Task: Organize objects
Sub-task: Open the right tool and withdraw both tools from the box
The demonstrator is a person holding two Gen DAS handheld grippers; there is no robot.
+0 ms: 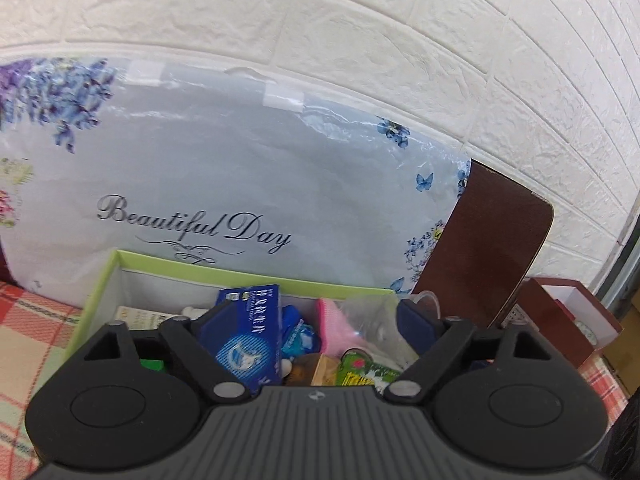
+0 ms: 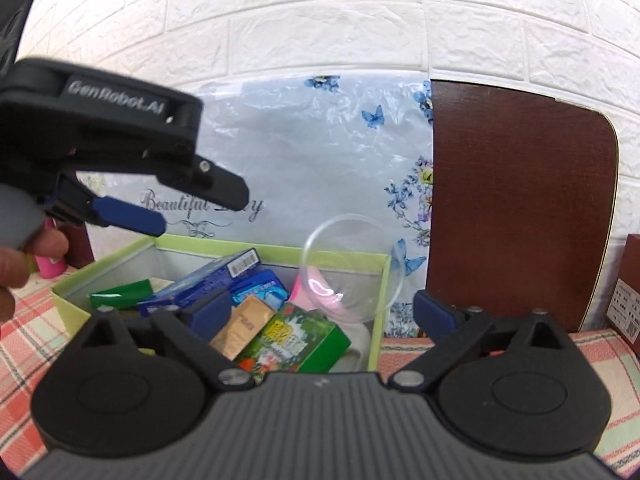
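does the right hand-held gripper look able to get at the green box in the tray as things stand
Probably yes. The right hand-held gripper is open just above the green box, which lies on top of the pile in the light green tray. The clear bowl beside it may crowd one finger.

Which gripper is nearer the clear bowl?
Right. The right gripper sits just in front of the clear bowl, jaws open. The left gripper hangs above the green box's far-left corner.

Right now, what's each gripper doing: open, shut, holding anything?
Left gripper: open, holding nothing, over the box.
Right gripper: open, holding nothing, over the same box.
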